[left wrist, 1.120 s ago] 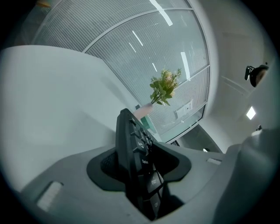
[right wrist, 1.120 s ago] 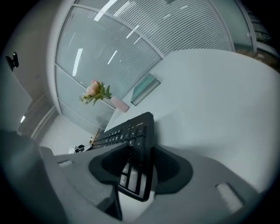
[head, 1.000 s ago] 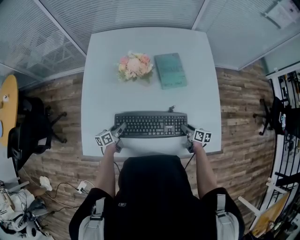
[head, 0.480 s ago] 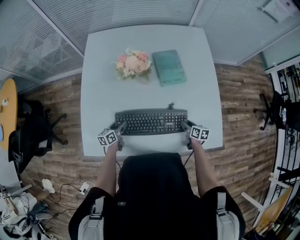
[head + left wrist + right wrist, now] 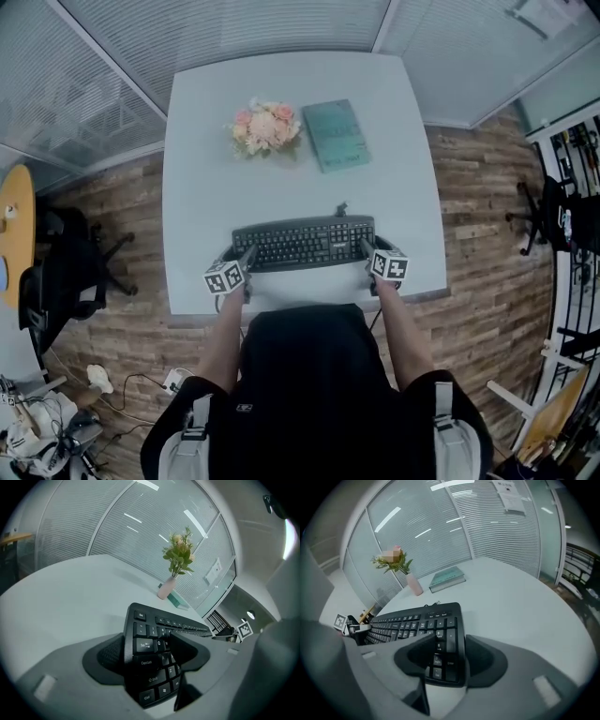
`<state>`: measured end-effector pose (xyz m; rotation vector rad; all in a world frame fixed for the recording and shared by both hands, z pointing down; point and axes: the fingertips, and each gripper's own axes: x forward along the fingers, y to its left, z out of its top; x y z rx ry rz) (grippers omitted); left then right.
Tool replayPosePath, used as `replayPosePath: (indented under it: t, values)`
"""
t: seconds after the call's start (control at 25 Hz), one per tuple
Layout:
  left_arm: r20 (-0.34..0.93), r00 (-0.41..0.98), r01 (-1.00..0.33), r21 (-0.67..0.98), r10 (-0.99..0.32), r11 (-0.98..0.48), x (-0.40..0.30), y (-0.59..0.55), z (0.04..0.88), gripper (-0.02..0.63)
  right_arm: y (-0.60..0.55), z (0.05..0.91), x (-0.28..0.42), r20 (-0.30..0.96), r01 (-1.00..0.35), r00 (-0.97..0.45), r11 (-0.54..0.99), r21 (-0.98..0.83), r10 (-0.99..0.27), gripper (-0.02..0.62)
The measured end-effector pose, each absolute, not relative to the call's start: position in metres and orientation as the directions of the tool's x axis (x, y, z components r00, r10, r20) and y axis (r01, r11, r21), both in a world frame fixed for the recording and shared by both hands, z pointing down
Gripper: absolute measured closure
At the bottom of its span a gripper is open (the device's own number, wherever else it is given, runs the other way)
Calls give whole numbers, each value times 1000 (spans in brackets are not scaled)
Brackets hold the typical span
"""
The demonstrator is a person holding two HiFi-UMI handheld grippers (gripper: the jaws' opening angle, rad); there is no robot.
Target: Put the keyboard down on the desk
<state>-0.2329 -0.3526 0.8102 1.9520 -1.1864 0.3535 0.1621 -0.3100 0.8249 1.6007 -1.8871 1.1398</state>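
At the bottom of the head view, the person [image 5: 305, 375], in a dark top, reaches both bare forearms up-frame to the near edge of the desk [image 5: 202, 178]. The left gripper [image 5: 146, 643] sits at lower centre-left and the right gripper [image 5: 450, 641] at lower centre-right. Each points its jaws at one end of the keyboard [image 5: 302, 243].

The keyboard lies flat on the near half of the desk, its long side across the frame.

In the left gripper view the jaws stand wide and have just been opening. The keyboard's left end, with the Tab and Caps Lock keys, lies between them. One jaw is just outside the end edge and the other is over the letter keys. Neither pad appears to clamp it.

In the right gripper view the jaws are also wide and have just been opening. The number-pad end lies between them, with one jaw over the keys and the other beside the end edge. This gripper does not appear to clamp it either.

Farther up the desk, flowers [image 5: 267, 128] stand in a pink vase [image 5: 165, 588] left of centre. A teal book [image 5: 337, 135] lies just to their right, not touching them. Beyond the desk are glass walls [image 5: 234, 28] with blinds, and wood floor [image 5: 478, 206] shows at both sides.
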Motion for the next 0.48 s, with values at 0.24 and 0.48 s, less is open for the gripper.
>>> replayPosePath:
  t: [0.24, 0.48]
  values:
    - [659, 441, -895, 377, -610, -240, -237, -351, 813, 307, -307, 820, 161, 760, -961, -210, -12, -276, -615, 391]
    - [668, 364, -931, 290, -649, -223, -245, -346, 805, 308, -302, 809, 165, 728, -956, -211, -17, -292, -653, 390]
